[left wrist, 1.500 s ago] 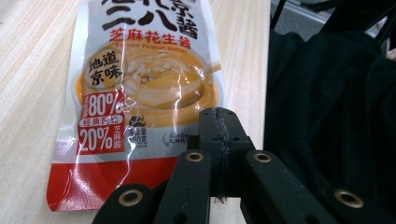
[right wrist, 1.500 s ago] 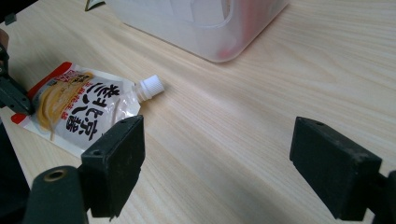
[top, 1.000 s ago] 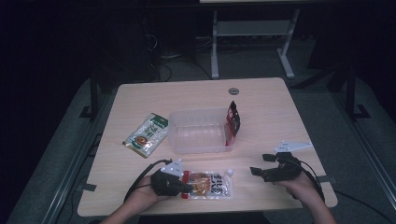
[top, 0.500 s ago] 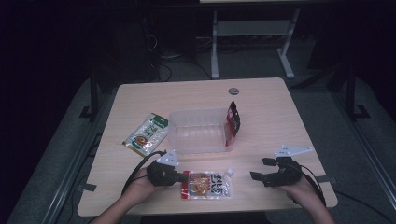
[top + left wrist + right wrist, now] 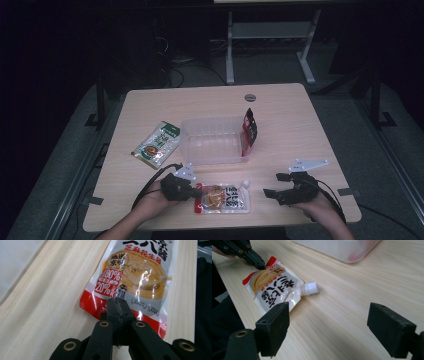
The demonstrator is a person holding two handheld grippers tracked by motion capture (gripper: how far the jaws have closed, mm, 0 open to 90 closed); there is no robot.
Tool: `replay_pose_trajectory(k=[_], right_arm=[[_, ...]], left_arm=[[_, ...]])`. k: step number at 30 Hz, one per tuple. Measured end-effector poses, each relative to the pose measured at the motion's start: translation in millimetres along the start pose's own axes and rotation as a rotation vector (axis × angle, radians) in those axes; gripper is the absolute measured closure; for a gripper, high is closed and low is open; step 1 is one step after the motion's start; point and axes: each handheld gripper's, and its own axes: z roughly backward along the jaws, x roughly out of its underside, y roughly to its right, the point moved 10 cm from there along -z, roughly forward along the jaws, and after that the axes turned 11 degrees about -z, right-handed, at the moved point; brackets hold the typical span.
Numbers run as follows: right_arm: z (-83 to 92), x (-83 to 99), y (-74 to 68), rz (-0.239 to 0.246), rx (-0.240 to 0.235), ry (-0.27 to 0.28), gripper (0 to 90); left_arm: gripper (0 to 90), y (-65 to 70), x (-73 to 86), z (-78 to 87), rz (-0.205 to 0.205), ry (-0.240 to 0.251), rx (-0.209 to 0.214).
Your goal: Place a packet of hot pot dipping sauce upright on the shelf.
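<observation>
**Left gripper pinches the sauce pouch at the table's near edge**

Dark floor and a metal stand surround the pale wooden table [image 5: 150, 105], and a clear plastic bin [image 5: 212, 142] near its middle serves as the landmark. A spouted sauce pouch [image 5: 222, 198] lies flat on the near side of the bin, well apart from it, with its white cap [image 5: 311, 288] pointing toward the right gripper [image 5: 280, 186]. The left gripper [image 5: 197, 192] has its jaws closed tight together at the pouch's red bottom edge; in the left gripper view the tips sit on that sealed edge, though I cannot tell whether the film is truly caught between them or only pressed under them. The right gripper hangs to the right of the pouch with its jaws wide apart and nothing in them. A red-and-black packet [image 5: 249, 132] stands against the bin's right wall, and a green-topped packet [image 5: 157, 144] lies flat to the bin's left.

The step in hand looks like lifting the pouch toward the bin. Doing it well likely means confirming the pinch bites the sealed seam, not the bulging middle, since a full pouch will sag and may slip from a thin hold. A slow lift, with the free gripper ready under the spout end, should keep it level and clear the bin's near wall.
</observation>
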Motion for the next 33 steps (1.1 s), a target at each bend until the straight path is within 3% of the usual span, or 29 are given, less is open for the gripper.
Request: replay_pose_trajectory(k=[8, 13, 24, 33], right_arm=[[-9.2, 5.1, -13.5, -0.033, -0.064, -0.066, 17.3], [-21.7, 5.2, -22.6, -0.027, -0.114, -0.099, 17.3], [-47.3, -5.2, -23.0, -0.033, -0.123, -0.137, 19.8], [-61.3, -3.8, -23.6, -0.029, -0.168, -0.178, 27.6]], left_arm=[[89.8, 15.7, -7.1, -7.2, -0.003, 0.012, 0.053], [89.8, 19.5, -9.1, -9.6, -0.002, 0.023, 0.067], [89.8, 20.8, -8.8, -10.1, 0.008, 0.026, 0.073], [89.8, 21.4, -8.6, -9.9, 0.011, 0.03, 0.071]])
